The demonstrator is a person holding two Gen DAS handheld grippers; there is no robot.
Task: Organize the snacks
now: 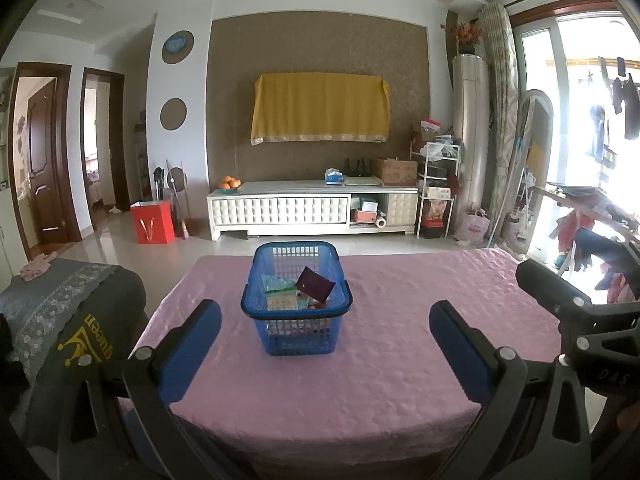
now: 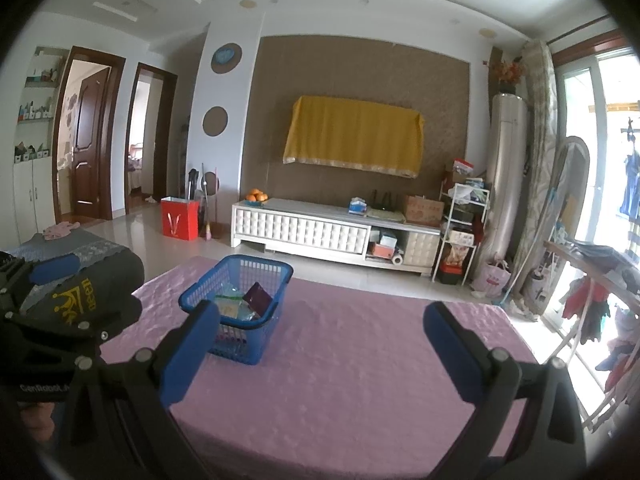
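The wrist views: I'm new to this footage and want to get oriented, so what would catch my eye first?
A blue basket holding snack packets, a dark maroon one on top, stands alone on the pink tablecloth. Both hand-held grippers, left and right, hang open and empty over the near edge of the table. Behind, a yellow cloth drapes the wall above a white cabinet.
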